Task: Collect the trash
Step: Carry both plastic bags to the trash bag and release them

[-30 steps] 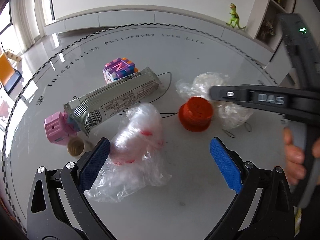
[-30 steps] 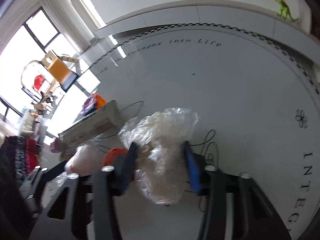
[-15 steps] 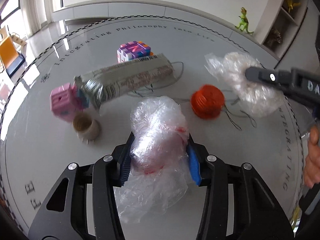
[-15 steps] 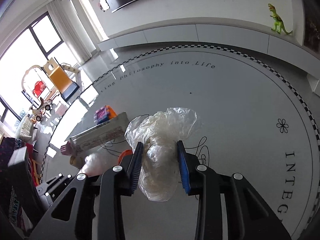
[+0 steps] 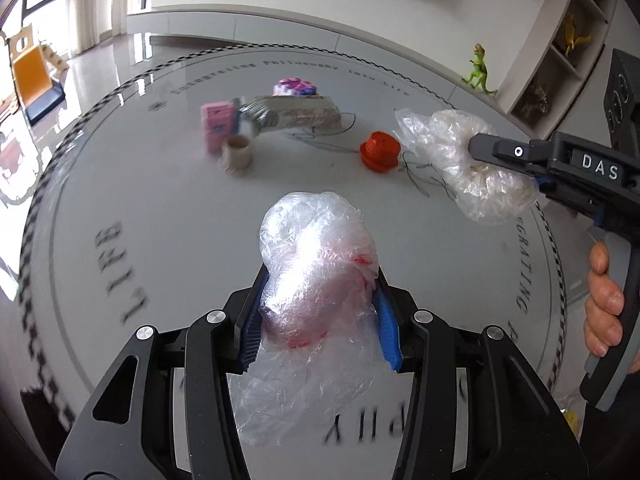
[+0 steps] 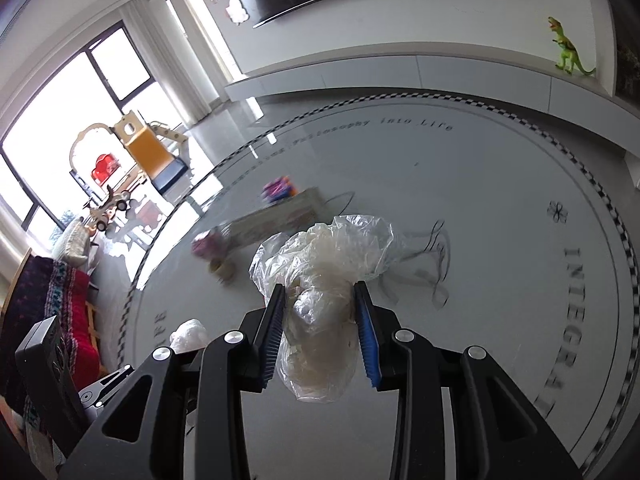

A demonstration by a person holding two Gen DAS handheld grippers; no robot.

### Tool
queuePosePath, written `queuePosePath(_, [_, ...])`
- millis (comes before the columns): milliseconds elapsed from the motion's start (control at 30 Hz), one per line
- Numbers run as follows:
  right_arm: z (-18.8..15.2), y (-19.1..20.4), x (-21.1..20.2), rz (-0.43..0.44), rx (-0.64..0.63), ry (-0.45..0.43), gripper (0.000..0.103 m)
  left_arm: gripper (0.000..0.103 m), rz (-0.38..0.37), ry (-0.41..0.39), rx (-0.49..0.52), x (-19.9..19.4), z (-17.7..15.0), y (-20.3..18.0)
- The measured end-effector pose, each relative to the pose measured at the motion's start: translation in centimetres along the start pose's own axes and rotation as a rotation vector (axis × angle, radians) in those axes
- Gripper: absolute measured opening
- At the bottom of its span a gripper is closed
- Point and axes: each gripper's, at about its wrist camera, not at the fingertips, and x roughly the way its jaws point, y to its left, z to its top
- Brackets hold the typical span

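Your left gripper [image 5: 318, 320] pinches a red-stained bag [image 5: 316, 280] between its pads. Your right gripper [image 6: 320, 328] pinches a pale bag [image 6: 320, 300]. Both bags hang above the table [image 5: 160, 208]. Beyond the grippers lie an orange lid [image 5: 379, 151], a cup [image 5: 238, 152] and a packet [image 5: 296, 114].

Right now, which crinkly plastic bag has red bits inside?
The plastic bag clamped in the left gripper. Red shows through its wrap, while the bag in the right gripper looks only pale and whitish.
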Motion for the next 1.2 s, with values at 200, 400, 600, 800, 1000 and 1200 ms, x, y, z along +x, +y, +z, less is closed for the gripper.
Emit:
queuePosePath(200, [-3.4,3.2,-0.6,0.049,-0.025,0.035,0.036,0.046,0.022,-0.020,-0.028,-2.8,-3.3,1.4])
queuePosePath(400, [-7.0,7.1,-0.5,0.124,-0.040,0.075,0.036,0.046,0.035,-0.045,-0.115,-6.1,-7.3,5.0])
queuePosePath(600, [-10.7,12.8,0.1,0.200,-0.112,0.123,0.036,0.046,0.111,-0.053,-0.199,-9.4,-11.6,9.3])
queuePosePath(800, [-14.1,18.5,0.3,0.278,-0.216,0.167,0.036,0.048,0.180,-0.073,-0.266,-12.1,-15.6,12.6])
queuePosePath(1000, [-18.3,24.0,0.6,0.337,-0.356,0.233,0.037,0.048,0.238,-0.067,-0.341,-14.4,-20.5,15.6])
queuePosePath(1200, [-22.7,29.3,2.4,0.374,-0.479,0.319,0.037,0.048,0.307,-0.043,-0.454,-16.0,-24.7,19.5])
